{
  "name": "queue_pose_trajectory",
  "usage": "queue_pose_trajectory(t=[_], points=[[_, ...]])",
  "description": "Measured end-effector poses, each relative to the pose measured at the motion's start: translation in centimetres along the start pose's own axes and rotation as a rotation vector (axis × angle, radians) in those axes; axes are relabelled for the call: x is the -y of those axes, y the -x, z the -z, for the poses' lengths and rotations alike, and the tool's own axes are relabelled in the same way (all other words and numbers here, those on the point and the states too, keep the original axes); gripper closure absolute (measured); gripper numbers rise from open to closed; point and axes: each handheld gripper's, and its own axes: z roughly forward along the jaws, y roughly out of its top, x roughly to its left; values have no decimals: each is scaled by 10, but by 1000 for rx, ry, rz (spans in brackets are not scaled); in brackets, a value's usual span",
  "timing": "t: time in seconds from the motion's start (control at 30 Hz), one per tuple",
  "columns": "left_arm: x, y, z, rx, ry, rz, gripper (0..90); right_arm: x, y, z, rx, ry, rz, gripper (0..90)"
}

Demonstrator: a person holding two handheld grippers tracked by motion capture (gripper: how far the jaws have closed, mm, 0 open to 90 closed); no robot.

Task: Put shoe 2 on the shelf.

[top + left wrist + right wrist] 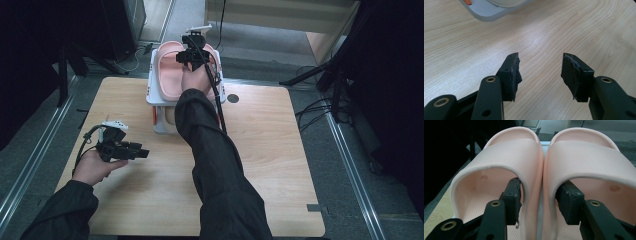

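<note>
In the right gripper view, the right gripper [537, 200] has one jaw tucked inside each of the two pink slippers [584, 162], under their straps, so the touching inner walls of the pair sit between the jaws. The jaws straddle those walls; whether they already press them I cannot tell. The left slipper [506, 157] and its mate lie side by side, toes toward the top of the frame.

In the high view the same gripper [192, 55] sits at the upper middle of the frame, over the slippers [167, 75], which rest on top of a white rack [150, 95] at the far edge of the wooden table [260, 165]. A dark sleeve [215, 165] runs from the bottom middle up to it.

The left gripper [540, 72] has its jaws spread apart with nothing between them, hovering above bare tabletop; the rack's grey base corner [486, 12] shows at the upper left. In the high view this gripper [142, 151] lies at lower left, held in a hand [95, 167], well apart from the rack.
</note>
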Motion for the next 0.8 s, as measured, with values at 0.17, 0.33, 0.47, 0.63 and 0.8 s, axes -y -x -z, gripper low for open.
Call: queue_pose_trajectory(t=[0.17,0.33,0.47,0.63,0.8], points=[[1,0,0,0,3,3,480,9,3,7,-27,3,23,547],[1,1,0,-4,-5,-2,479,19,9,13,-57,-10,36,541],[1,1,-1,1,-7,-1,477,26,10,20,-70,-19,91,538],[1,2,-2,-4,-7,1,477,31,14,32,-103,-16,114,538],[1,2,-2,-5,-6,0,476,40,17,45,-154,-23,141,539]])
